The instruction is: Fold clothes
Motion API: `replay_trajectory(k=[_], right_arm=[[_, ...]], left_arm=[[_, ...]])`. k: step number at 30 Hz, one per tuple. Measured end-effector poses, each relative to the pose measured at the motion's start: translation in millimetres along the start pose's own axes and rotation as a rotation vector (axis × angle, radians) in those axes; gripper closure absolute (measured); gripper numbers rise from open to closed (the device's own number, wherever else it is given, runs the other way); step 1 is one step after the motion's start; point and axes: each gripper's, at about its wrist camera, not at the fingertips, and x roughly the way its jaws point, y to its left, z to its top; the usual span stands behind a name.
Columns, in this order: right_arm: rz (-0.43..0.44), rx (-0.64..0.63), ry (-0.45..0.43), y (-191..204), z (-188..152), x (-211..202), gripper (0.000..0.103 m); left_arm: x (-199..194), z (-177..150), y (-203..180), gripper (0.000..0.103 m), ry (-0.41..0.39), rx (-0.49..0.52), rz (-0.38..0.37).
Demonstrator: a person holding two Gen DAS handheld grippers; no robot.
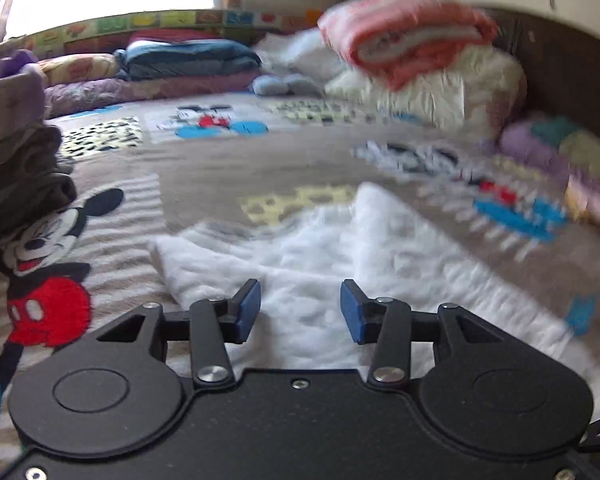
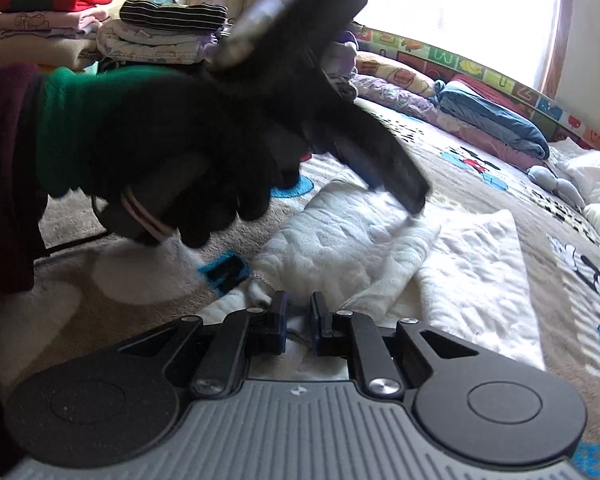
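Bedding printed with cartoon mice (image 1: 204, 160) is spread under a white fleece garment (image 1: 320, 256), partly folded at mid-bed. Folded clothes (image 2: 60, 28) are stacked behind. The left gripper (image 1: 300, 308) is held wide open and empty above the fleece; the right gripper (image 2: 299, 322), nearly closed, pinches its edge.

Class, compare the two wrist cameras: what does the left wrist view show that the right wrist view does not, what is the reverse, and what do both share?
Only the left wrist view: the open left gripper and a rolled pink striped blanket.

Only the right wrist view: a black-gloved hand, stacks of folded clothes, and the right gripper nearly closed on cloth.

Both: the fluffy white garment on the cartoon-mouse bedspread.
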Motion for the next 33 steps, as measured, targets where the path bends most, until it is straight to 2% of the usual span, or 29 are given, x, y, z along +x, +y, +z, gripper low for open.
replay_trajectory(k=[3, 6, 10, 13, 17, 21, 23, 26, 27, 29, 33], right_arm=[[0.02, 0.017, -0.029, -1.5, 2.3, -11.4, 0.087], [0.038, -0.008, -0.068, 1.5, 3.2, -28.8, 0.079], [0.061, -0.026, -0.098, 0.5, 3.7, -50.9, 0.078], [0.071, 0.039, -0.134, -13.4, 8.0, -68.9, 0.077], [0.075, 0.264, -0.188, -74.7, 17.8, -76.2, 0.063], [0.115, 0.445, -0.157, -146.5, 12.0, -38.5, 0.059], [0.144, 0.531, -0.134, -181.1, 7.4, -16.5, 0.05], [0.186, 0.658, -0.1, -233.2, 0.5, 16.6, 0.043], [0.211, 0.685, -0.093, -243.4, -1.9, 29.3, 0.042], [0.259, 0.739, -0.079, -263.6, -6.8, 54.7, 0.034], [0.353, 0.805, -0.071, -290.5, -9.1, 97.5, 0.031]], left_arm=[[-18.4, 4.3, 24.9, 0.06, -0.042, -0.101, 0.011], [-25.0, 4.7, 52.1, 0.059, -0.071, -0.235, 0.014], [-23.3, 4.1, 72.3, 0.056, -0.076, -0.341, 0.003], [-17.0, 1.8, 80.3, 0.048, -0.061, -0.398, -0.02], [-2.5, -2.2, 90.1, 0.045, -0.039, -0.473, -0.035], [14.9, -6.0, 104.7, 0.045, -0.022, -0.559, -0.055], [22.5, -8.0, 110.8, 0.045, -0.009, -0.592, -0.07], [30.4, -12.2, 118.1, 0.044, 0.003, -0.64, -0.095], [32.5, -12.7, 120.7, 0.044, 0.006, -0.655, -0.106], [35.7, -12.2, 126.0, 0.044, 0.01, -0.681, -0.129], [42.2, -11.4, 129.5, 0.044, 0.017, -0.687, -0.156]])
